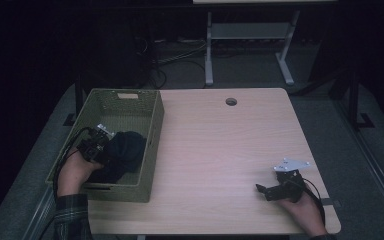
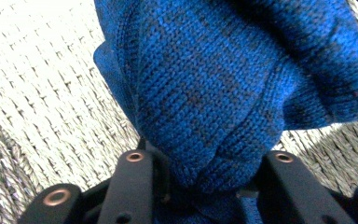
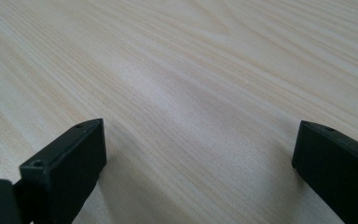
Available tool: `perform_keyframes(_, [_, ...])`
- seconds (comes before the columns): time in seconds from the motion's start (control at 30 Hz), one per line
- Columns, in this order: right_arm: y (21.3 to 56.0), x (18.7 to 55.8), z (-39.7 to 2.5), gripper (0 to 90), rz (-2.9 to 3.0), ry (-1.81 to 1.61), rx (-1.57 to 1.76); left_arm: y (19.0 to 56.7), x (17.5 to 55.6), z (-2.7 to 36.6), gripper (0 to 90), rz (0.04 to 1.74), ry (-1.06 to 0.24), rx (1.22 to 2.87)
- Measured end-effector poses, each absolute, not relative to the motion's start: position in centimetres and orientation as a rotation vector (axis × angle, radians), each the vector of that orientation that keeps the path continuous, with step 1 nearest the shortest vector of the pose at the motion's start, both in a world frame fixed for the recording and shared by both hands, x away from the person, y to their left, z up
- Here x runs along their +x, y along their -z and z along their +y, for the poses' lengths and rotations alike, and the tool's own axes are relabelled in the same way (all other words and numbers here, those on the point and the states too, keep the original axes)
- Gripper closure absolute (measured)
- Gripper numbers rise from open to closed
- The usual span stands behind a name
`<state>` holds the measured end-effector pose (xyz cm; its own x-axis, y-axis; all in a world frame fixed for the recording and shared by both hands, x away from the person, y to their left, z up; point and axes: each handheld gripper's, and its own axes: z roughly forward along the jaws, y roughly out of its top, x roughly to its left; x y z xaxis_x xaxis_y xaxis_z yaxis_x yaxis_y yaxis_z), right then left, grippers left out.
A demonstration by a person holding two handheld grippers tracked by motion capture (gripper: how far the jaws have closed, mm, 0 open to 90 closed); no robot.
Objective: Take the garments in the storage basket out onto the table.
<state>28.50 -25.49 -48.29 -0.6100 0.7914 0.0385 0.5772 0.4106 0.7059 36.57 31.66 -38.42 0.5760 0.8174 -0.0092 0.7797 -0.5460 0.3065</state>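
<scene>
Left gripper [image 1: 101,146] clamps blue knit cloth [image 2: 223,88] inside woven basket [image 1: 152,145]; right gripper [image 1: 266,191] jaws wide over tabletop [image 1: 220,150].

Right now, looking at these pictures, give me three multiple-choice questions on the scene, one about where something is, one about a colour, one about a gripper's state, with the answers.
1. Where is the knitted cloth?
A. inside the woven basket
B. on the bare table
C. on the floor

2. What colour is the knitted cloth in the left gripper view?
A. red
B. blue
C. white

3. How does the right gripper stand?
A. shut on the cloth
B. shut on nothing
C. open over the tabletop

Answers: 1 A, the high view shows the cloth within the basket's walls. 2 B, the knit is blue with dark flecks. 3 C, the jaws stand wide apart with bare wood between them, while the left gripper pinches the cloth.
</scene>
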Motion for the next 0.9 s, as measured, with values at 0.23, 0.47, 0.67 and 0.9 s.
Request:
perform_keyframes(0.23, [48.3,28.5,-25.5,2.6,2.369,-1.005,1.190,37.7,36.6,32.6,68.9,1.315,-0.171,2.483])
perform_keyframes(0.47, [48.3,28.5,-25.5,2.6,2.370,-1.005,1.194,36.9,36.8,33.3,68.9,1.298,-0.142,2.453])
perform_keyframes(0.67, [48.3,28.5,-25.5,2.6,2.370,-1.005,1.194,35.3,36.6,33.4,68.8,1.288,-0.134,2.438])
perform_keyframes(0.9, [48.3,28.5,-25.5,2.5,2.370,-1.005,1.193,33.8,36.4,33.7,68.9,1.271,-0.127,2.415])
